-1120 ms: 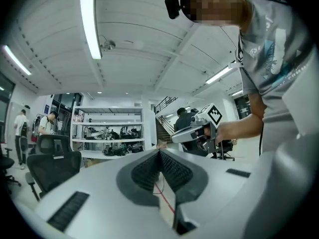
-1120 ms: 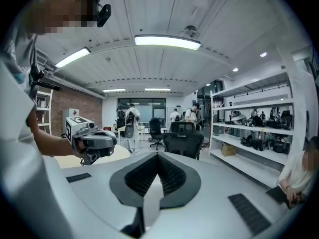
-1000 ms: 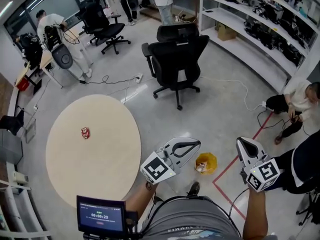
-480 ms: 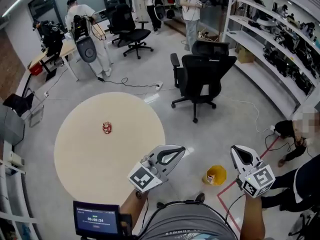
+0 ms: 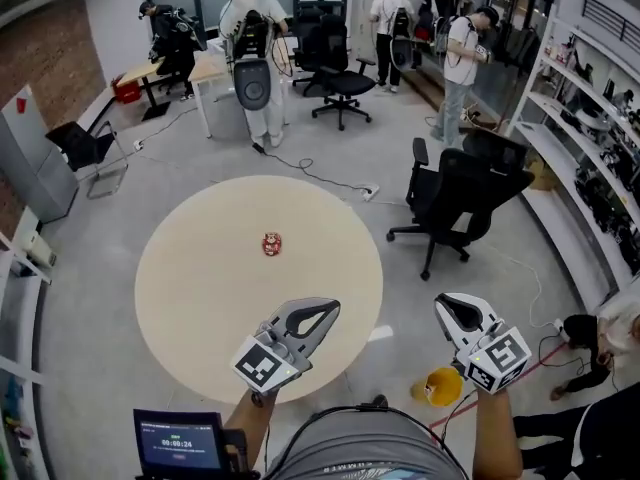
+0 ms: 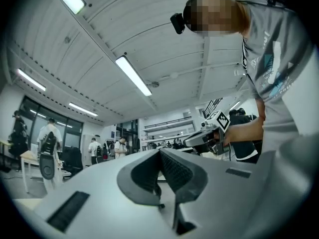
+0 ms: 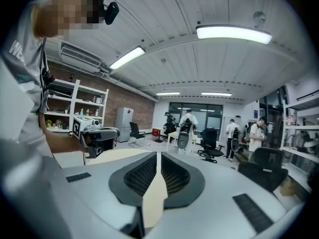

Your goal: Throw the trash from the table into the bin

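A crumpled red can (image 5: 271, 243) lies near the middle of the round beige table (image 5: 200, 298). On the floor at lower right, past the table's edge, stands the yellow bin (image 5: 437, 386). My left gripper (image 5: 328, 309) hovers over the table's near right edge, jaws shut and empty; its own view (image 6: 160, 152) shows the pads meeting with nothing between. Off the table, above the bin, my right gripper (image 5: 448, 305) is shut too and holds nothing (image 7: 159, 156). Both point toward the far room, well short of the can.
A black office chair (image 5: 462, 193) stands right of the table. Cables trail over the grey floor. Several people stand by desks and chairs at the back. Shelving (image 5: 600, 138) lines the right wall, and a person crouches (image 5: 600, 333) at the right edge.
The view has swung left, so the table and can now sit central and the bin has dropped to the lower right. Both grippers moved with it toward the table, still shut.
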Action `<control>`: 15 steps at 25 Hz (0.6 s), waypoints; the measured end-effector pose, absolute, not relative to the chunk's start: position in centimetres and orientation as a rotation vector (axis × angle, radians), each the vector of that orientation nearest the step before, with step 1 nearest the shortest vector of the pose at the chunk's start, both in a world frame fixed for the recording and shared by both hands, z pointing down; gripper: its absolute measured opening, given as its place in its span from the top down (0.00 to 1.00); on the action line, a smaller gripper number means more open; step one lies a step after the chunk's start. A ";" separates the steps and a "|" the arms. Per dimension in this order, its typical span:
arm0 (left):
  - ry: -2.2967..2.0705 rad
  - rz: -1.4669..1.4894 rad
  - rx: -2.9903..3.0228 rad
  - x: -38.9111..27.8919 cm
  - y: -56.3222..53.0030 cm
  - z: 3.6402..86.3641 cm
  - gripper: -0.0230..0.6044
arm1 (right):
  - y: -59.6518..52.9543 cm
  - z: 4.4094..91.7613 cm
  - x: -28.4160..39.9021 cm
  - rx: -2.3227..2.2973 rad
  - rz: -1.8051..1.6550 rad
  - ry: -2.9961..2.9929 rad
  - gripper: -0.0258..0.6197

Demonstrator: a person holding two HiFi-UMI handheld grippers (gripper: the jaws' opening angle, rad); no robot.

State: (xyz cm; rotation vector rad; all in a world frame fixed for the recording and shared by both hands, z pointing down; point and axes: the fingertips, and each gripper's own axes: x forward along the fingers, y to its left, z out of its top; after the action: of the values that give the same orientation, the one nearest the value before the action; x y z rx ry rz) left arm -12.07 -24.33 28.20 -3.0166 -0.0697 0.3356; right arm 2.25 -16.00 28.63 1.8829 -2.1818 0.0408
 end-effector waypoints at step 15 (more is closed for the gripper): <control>0.609 0.218 -3.012 -22.4 -36.3 33.0 0.90 | -40.0 36.9 -6.0 1.216 0.107 -2.454 0.55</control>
State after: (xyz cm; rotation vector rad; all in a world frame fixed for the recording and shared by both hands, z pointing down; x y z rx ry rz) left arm -22.42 -36.26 33.00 -3.0116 0.6089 0.2177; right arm -6.03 -40.02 36.87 1.2155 -2.4537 0.1072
